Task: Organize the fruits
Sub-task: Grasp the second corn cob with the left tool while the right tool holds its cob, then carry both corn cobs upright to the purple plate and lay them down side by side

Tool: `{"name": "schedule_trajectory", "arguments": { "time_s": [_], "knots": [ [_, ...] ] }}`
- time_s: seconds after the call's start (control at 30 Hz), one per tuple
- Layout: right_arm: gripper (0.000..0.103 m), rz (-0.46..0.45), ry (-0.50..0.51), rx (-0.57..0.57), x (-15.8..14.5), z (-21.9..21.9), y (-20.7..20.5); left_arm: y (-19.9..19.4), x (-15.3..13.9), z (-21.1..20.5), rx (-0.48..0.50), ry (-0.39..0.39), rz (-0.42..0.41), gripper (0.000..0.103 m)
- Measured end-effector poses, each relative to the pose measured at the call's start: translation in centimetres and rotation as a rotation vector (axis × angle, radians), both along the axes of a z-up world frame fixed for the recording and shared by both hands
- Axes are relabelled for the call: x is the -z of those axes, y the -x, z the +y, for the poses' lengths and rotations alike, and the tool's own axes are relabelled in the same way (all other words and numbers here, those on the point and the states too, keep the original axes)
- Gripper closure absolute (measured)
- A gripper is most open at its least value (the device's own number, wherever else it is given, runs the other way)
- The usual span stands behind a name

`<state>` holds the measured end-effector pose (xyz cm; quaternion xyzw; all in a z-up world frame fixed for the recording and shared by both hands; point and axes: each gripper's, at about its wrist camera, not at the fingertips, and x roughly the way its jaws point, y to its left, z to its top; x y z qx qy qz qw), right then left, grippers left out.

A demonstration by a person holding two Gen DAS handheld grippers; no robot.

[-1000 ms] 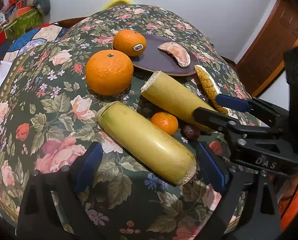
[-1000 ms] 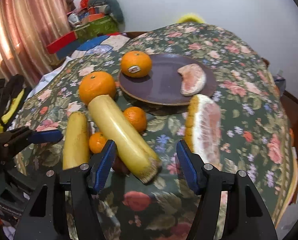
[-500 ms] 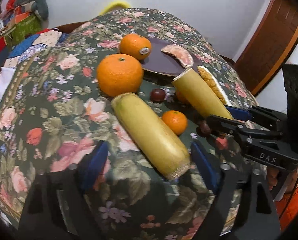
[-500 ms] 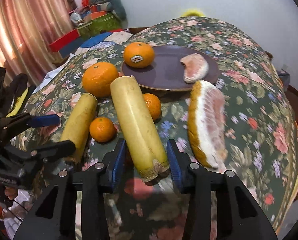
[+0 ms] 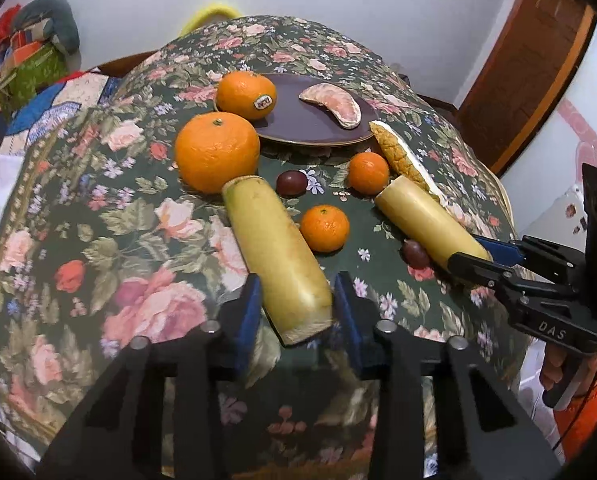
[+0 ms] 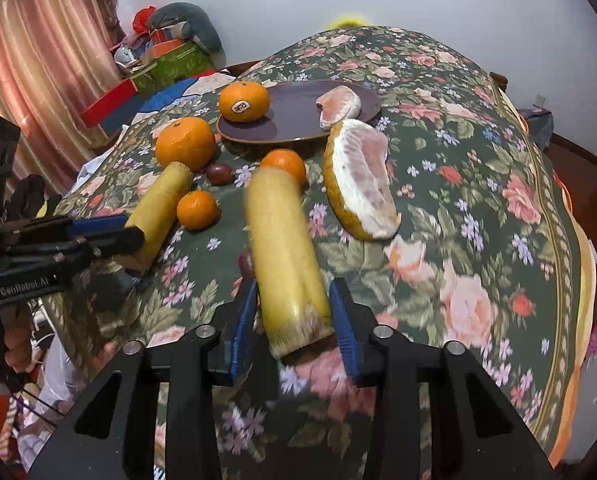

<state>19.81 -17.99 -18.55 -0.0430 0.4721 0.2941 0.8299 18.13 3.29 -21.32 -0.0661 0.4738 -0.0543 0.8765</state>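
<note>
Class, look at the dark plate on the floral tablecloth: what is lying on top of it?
On the dark plate sit a stickered orange and a peeled pomelo segment. The plate surface under them is covered.

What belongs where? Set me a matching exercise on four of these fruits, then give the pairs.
1. stickered orange
2. big pomelo wedge
3. far dark grape
4. stalk by the big orange

A. between the left tool's pads
B. on the purple plate
C. off the plate, by its rim
D. between the big orange and a small mandarin

Pairs: 1-B, 2-C, 3-D, 4-A. The left tool's jaws have just been closing around that stalk.
</note>
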Motion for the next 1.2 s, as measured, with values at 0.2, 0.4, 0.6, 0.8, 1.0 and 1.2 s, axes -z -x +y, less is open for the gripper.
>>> {"name": "schedule_trajectory", "arguments": {
  "time_s": [0.2,0.4,0.6,0.8,1.0,1.2],
  "knots": [
    [0.071,0.031,-0.010,0.007,0.3,-0.5,0.2,0.0,-0.4,0.9,-0.004,-0.003,0.026,0.068],
    [0.071,0.010,0.009,0.002,-0.1,0.2,-0.5,-1.4,0.3,-0.1,0.007,-0.018,0.052,0.057],
    [0.070,0.023,0.003,-0.001,0.1,1.1,-2.3,-4.0,1.9,0.4,-0.026,0.019,0.099,0.054],
    [0.068,0.039,0.002,-0.011,0.7,1.9,-3.6,-5.2,2.2,0.6,-0.042,0.002,0.082,0.053],
    [0.069,0.063,-0.027,-0.009,1.1,2.0,-4.4,-5.9,2.4,1.0,-0.055,0.012,0.074,0.055],
    [0.070,0.058,-0.038,0.005,0.7,1.7,-4.0,-5.6,2.1,1.0,-0.054,0.006,0.068,0.059]
  ]
}}
